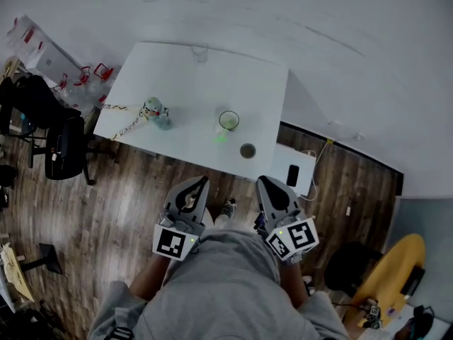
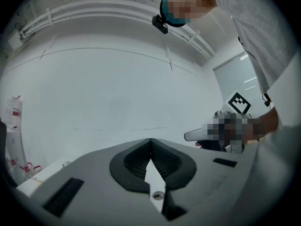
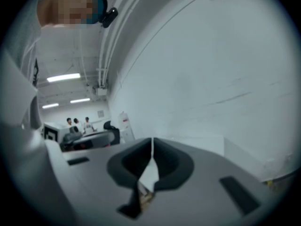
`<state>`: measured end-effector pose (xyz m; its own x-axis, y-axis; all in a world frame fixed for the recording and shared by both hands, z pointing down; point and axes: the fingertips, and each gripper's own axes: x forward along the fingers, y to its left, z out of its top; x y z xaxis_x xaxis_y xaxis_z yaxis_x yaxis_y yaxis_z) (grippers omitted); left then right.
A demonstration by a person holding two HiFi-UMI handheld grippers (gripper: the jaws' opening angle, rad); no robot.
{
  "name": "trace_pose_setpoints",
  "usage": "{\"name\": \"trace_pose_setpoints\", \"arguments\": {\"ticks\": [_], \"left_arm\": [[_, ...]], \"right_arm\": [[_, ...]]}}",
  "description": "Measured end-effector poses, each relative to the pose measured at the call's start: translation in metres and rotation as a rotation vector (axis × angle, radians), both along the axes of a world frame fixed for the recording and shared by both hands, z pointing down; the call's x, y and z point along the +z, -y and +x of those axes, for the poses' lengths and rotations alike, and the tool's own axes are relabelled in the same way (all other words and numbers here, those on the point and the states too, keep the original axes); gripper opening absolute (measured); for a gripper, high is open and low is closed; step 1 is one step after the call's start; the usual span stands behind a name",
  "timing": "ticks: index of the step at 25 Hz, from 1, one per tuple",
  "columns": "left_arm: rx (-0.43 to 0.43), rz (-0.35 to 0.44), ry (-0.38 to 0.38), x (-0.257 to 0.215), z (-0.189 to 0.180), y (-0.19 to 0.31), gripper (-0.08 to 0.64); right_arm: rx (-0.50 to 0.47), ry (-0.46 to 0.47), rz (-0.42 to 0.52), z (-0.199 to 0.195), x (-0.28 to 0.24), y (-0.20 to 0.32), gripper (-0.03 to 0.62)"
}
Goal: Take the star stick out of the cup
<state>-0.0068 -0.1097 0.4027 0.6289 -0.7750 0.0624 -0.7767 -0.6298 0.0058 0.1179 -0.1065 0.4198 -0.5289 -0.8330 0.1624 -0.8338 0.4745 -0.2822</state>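
Table (image 1: pixel 184 69): one, white, and it carried three small things in a loose row.
Chair (image 1: pixel 64 147): one, black, on the wooden floor (image 1: pixel 120 197) well to the left of the cup and off the table.
Toy figure (image 1: pixel 155 112): one, pale, on the table left of the cup. One beaded cord (image 1: pixel 122 119) trailed from it further left. Its details were too small to make out.
Cup (image 1: pixel 236 122): one, clear and upright, near the table's front edge.
Star stick (image 1: pixel 226 123): one greenish thing stood inside the cup. Its star shape was too small to tell. A green tint lay on the table just in front of the cup.
Round thing (image 1: pixel 248 150): one, small and dark, on the table right of the cup and nearer the person, apart from the cup. I could not tell what it was.
Box (image 1: pixel 306 163): one, white and low, off the table to the right of the cup. One dark phone (image 1: pixel 293 174) lay flat on it.
Left gripper (image 1: pixel 201 184) (image 2: pixel 150 142): one, over the floor, well apart from the cup on the person's side. Its jaws were together with nothing between them.
Right gripper (image 1: pixel 265 184) (image 3: pixel 152 142): one, just right of the left one, also well apart from the cup. Its jaws met with nothing between them.
Marker cubes (image 1: pixel 175 241): two, one on each gripper.
Cut off: the person's arms and body ran out of the head view's lower edge.
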Motion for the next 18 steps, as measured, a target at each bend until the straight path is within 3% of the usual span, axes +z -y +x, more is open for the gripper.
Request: {"name": "trace_pose_setpoints", "arguments": {"ticks": [6, 18], "left_arm": [[-0.007, -0.02, 0.036, 0.013, -0.005, 0.014, 0.034], [0.08, -0.034, 0.085, 0.038, 0.01, 0.056, 0.035]], "right_arm": [[-0.028, -0.018, -0.011, -0.009, 0.003, 0.009, 0.037], [0.057, -0.034, -0.066, 0.005, 0.017, 0.028, 0.036]]}}
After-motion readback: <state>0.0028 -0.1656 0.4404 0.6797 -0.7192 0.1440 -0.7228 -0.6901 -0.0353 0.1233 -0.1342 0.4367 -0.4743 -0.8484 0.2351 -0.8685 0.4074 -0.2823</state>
